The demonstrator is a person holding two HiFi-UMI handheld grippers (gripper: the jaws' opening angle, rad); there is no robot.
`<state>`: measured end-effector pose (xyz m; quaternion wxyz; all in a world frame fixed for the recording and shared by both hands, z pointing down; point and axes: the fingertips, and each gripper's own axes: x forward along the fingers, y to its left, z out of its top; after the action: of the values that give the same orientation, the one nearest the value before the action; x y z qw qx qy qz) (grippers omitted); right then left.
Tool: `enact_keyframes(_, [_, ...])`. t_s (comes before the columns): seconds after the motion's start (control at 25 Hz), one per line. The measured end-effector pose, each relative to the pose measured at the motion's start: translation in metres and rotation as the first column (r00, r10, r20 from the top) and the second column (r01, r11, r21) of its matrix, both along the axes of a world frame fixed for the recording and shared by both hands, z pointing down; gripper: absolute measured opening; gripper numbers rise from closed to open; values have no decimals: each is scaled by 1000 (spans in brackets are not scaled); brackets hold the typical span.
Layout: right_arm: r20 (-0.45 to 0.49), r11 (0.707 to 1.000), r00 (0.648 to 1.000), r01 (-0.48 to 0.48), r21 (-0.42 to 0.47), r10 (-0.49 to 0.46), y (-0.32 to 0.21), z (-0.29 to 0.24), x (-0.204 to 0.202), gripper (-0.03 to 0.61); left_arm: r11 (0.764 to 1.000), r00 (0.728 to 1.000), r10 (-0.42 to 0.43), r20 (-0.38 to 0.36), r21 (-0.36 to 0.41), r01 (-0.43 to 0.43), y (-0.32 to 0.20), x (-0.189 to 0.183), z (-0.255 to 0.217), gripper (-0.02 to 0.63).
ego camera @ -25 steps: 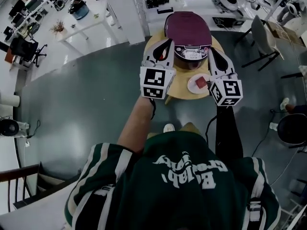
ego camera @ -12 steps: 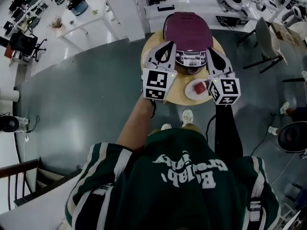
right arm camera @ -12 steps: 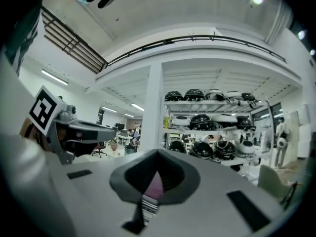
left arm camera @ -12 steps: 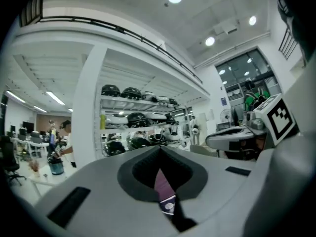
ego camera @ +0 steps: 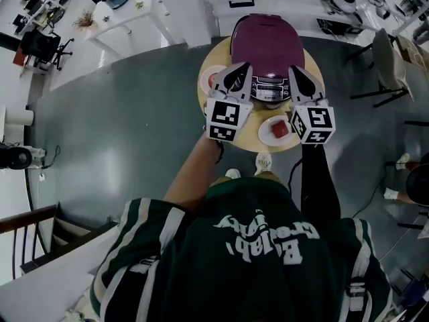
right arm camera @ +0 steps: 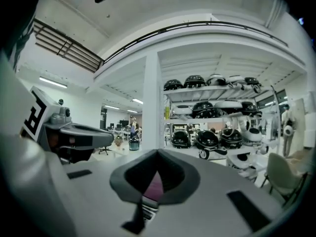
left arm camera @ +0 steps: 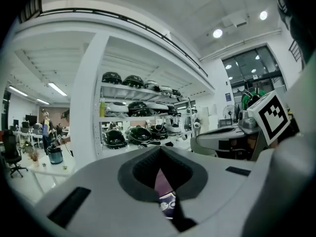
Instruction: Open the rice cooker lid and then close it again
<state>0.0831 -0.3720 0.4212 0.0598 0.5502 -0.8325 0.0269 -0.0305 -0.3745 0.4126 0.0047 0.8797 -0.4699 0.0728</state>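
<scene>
The cooker [ego camera: 267, 79] is set at the table's [ego camera: 249, 127] 12 o'clock side. The left gripper [ego camera: 240, 72] is held at its 7 o'clock, the right gripper [ego camera: 295, 74] at 5 o'clock. Both pairs of jaws are pressed together, with nothing held. The lid [ego camera: 267, 42] looks hard, smooth and slippery. It is best taken at its front edge, at 6 o'clock, where a catch is likely.

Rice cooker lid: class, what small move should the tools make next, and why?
Probably ease the right tool forward onto the front edge of the lid, just above the control panel, where a release likely sits. The lid lies shut. The right tool and the left tool hover at its front, jaws together and empty.
</scene>
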Motion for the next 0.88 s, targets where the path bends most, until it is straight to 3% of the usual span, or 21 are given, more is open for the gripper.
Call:
enact_keyframes(0.28, [-12,995,998,67,-80,-69,-16,36,-5,5,993,997,73,-1,-96,-73,-13,27,30,-6])
enact_keyframes(0.88, [-7,965,988,146,-216,-151,-21,88,-16,5,971,993,117,12,-211,-112,-17,47,83,-6])
